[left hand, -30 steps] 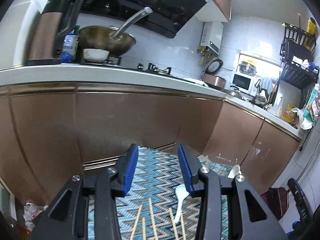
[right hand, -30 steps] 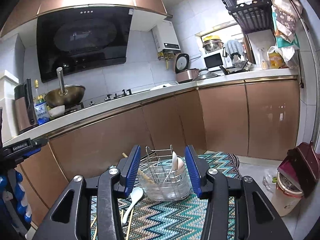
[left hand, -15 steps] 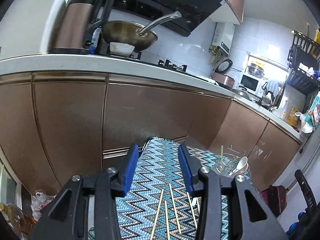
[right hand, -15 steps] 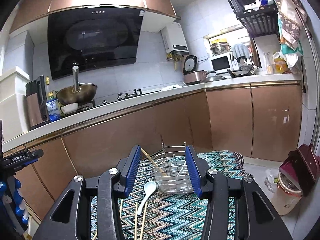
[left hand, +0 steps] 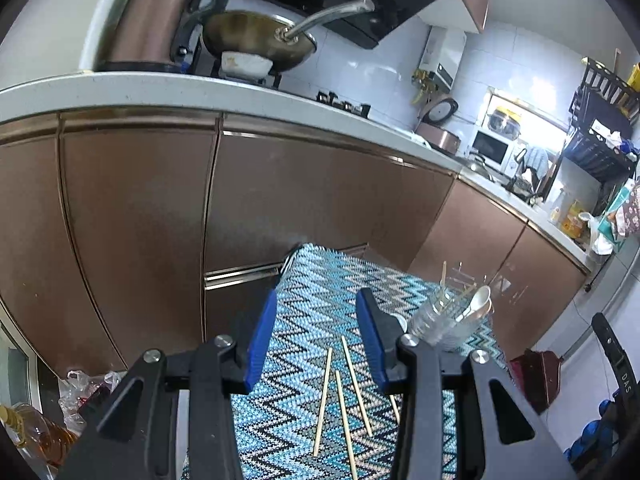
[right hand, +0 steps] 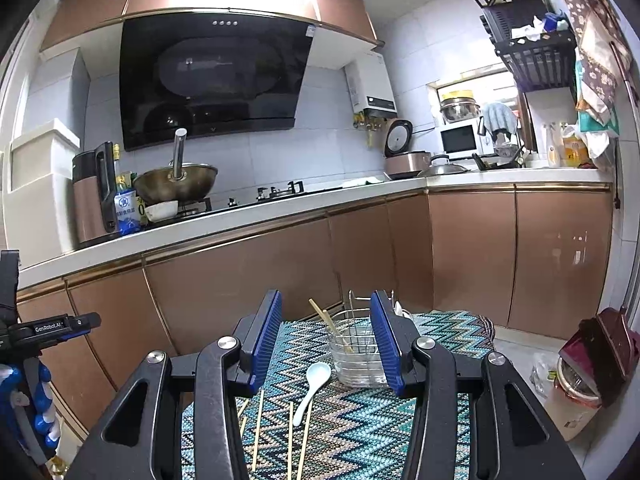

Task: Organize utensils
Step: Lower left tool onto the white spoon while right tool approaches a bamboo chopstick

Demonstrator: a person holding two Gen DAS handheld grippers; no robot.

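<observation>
Two grippers, both mine, and neither has hold of anything. My left gripper (left hand: 316, 336) sits low in the middle of its frame, jaws parted about halfway with only the zigzag mat (left hand: 320, 280) showing between them. My right gripper (right hand: 326, 336) is the same: half open, bare between the pads.

Several loose chopsticks (left hand: 344, 392) lie on the mat at the bottom centre of the left view, roughly parallel and close together, just below my left jaws. One white spoon (right hand: 314, 384) lies on the mat in the lower middle of the right view, its bowl close in front of the holder. That clear holder with its wire frame (right hand: 356, 356) stands right of centre, already carrying a chopstick or two; from the left view a spoon leans in it too.

I judge this to be the approach between pickups. Next I need to tip one gripper down over a single chopstick or the spoon handle, straddle it across its length, and close low against the mat without dragging its neighbours.
</observation>
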